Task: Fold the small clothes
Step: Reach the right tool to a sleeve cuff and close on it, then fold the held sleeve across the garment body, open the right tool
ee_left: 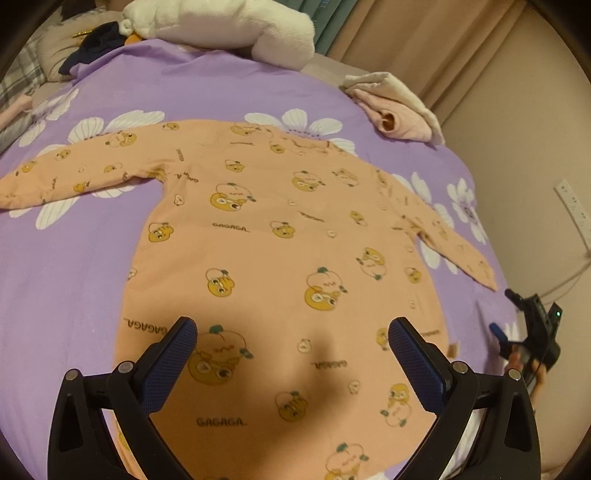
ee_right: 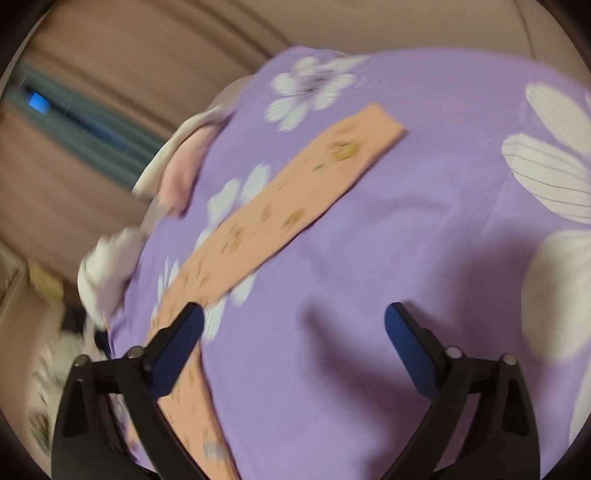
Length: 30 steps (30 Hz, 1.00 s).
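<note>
A small peach long-sleeved top (ee_left: 280, 236) with cartoon prints and "GAGAGA" lettering lies spread flat on a purple bedspread (ee_left: 92, 266) with white flowers, both sleeves stretched out sideways. My left gripper (ee_left: 291, 347) hovers open over the top's lower body, nothing between its fingers. In the left wrist view my right gripper (ee_left: 524, 332) shows at the bed's right edge, near the right sleeve's cuff. The right wrist view is blurred: my right gripper (ee_right: 293, 325) stands open above the bedspread (ee_right: 406, 240), with the right sleeve (ee_right: 295, 199) running up and away from its left finger (ee_right: 177, 347).
A folded pink and cream garment (ee_left: 399, 110) lies at the bed's far right corner. A white plush toy (ee_left: 229, 26) and dark clothing (ee_left: 96, 44) sit at the head of the bed. Beige curtains (ee_left: 424, 33) and a wall socket (ee_left: 574, 206) lie beyond the right edge.
</note>
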Tool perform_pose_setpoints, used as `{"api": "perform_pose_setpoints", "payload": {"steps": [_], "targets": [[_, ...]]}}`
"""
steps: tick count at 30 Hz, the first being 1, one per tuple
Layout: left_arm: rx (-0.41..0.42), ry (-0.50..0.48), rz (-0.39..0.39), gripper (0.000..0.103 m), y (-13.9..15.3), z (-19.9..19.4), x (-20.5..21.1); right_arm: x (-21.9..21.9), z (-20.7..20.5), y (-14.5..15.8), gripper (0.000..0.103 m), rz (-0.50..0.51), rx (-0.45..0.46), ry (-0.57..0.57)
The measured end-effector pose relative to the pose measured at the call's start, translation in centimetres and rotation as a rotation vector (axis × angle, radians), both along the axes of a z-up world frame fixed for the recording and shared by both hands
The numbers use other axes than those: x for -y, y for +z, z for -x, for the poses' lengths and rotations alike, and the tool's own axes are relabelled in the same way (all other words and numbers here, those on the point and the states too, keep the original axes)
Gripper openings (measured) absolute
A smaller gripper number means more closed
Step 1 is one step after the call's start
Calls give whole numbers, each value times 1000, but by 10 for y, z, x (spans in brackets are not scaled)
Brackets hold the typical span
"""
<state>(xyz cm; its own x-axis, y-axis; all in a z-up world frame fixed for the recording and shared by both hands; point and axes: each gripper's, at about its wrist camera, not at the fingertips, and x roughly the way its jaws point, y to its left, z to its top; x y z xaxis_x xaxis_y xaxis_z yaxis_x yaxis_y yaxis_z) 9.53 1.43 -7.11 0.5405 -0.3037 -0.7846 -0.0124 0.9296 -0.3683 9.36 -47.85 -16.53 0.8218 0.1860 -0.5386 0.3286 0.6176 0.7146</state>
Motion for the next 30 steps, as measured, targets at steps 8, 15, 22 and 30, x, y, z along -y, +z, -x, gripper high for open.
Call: {"api": "perform_pose_setpoints", "payload": {"steps": [8,15,22,30], "targets": [[-49,15,-27,102,-13,-21,3,39,-48,-8,82,-59,22,-93],[-60,2,-51,102,-14,-33,11,57,-78,-19,61,-107,58,-164],[-69,14,-63,102,-16,-36,7,79,-86,-44,1,-193,34,-240],[-68,25,-71,102,-16,-30,-3,61,-88,-14,6,-80,61,-179]]}}
